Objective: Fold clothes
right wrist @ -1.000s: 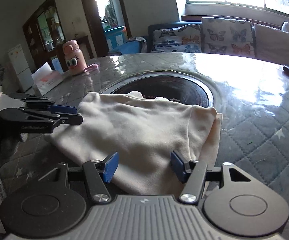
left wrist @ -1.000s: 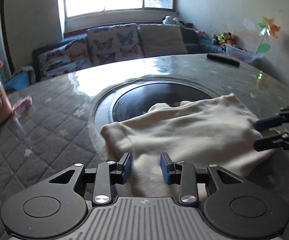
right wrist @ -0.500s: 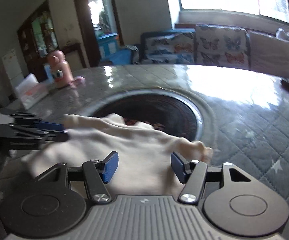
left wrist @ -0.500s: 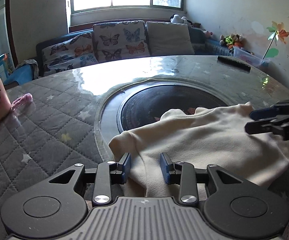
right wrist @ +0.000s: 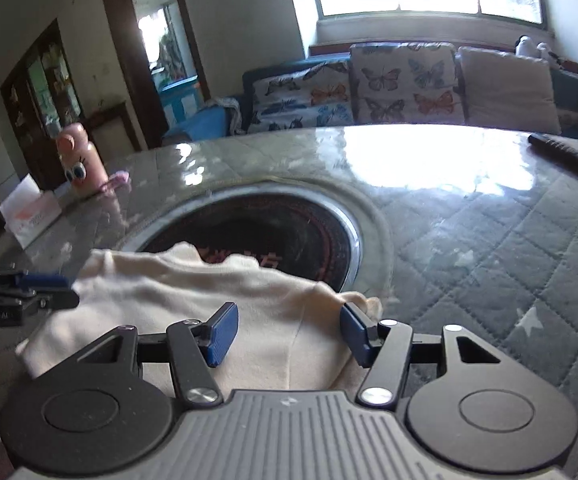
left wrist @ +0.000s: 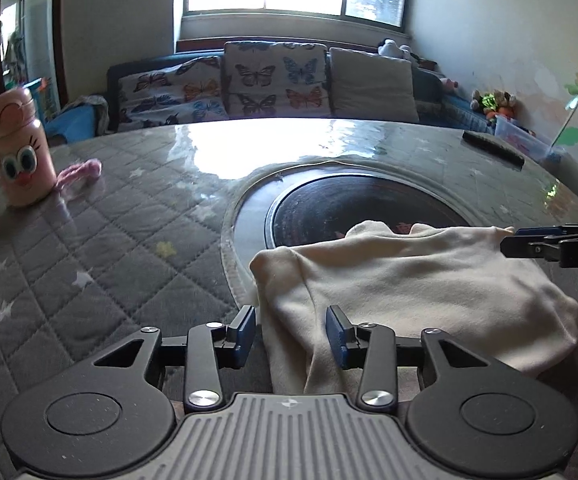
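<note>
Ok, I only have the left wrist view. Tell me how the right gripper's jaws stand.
Observer: The right gripper is open, and the cream garment lies between its fingers.
Operator: Describe the cloth at its right finger.
Observer: A corner is bunched into a small wad right beside that finger's pad.
Operator: Now report what's next to the pink bottle.
Observer: A white box with red print sits left of the pink bottle.
</note>
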The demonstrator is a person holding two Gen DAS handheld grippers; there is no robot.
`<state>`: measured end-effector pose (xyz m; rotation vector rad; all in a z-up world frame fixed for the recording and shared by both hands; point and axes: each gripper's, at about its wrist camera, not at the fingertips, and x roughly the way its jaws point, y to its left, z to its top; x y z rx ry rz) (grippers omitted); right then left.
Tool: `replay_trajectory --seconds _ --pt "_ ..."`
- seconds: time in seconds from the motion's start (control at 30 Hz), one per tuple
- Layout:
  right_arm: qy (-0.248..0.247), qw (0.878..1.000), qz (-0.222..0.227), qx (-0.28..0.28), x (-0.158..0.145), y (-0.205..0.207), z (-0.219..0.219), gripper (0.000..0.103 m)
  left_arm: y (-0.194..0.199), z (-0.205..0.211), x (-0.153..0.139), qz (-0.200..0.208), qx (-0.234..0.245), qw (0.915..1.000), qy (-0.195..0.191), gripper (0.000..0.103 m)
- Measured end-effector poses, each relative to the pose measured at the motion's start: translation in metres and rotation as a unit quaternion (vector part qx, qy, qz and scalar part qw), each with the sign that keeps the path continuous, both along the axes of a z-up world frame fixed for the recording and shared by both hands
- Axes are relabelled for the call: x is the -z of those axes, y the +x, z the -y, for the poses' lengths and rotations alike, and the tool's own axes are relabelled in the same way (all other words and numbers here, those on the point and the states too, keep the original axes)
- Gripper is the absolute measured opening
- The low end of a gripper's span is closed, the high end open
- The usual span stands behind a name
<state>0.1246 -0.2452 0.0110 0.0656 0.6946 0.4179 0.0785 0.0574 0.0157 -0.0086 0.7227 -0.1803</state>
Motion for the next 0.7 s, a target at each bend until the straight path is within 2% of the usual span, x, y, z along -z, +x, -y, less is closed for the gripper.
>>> replay_trajectory --seconds 0.1,0.23,0.37,0.5,0.6,0.7 --pt "-0.009 1.0 0.002 0.026 -0.002 0.0 0.007 0.058 0.0 -0.001 -0.001 -0.003 -0.008 1.0 -0.003 0.046" --pt "-0.008 0.999 -0.018 0.046 0.003 0.003 0.016 0.055 0.007 -0.005 0.002 -0.031 -0.02 0.9989 -0.028 0.047" --pt "0.017 0.998 -0.041 0.052 0.009 0.006 0.024 0.043 0.012 -0.009 0.005 -0.046 -0.024 0.9976 -0.046 0.046" --pt "0.029 0.997 -0.049 0.049 0.011 0.007 0.024 0.031 0.014 -0.011 0.005 -0.054 -0.018 0.9961 -0.067 0.032" --pt "0.035 0.997 -0.055 0.046 0.012 0.006 0.021 0.016 0.014 -0.009 0.005 -0.053 -0.017 0.996 -0.07 0.023" --pt "0.039 0.997 -0.052 0.05 0.01 0.003 0.02 0.012 0.012 -0.008 0.003 -0.048 -0.023 0.9958 -0.075 0.018"
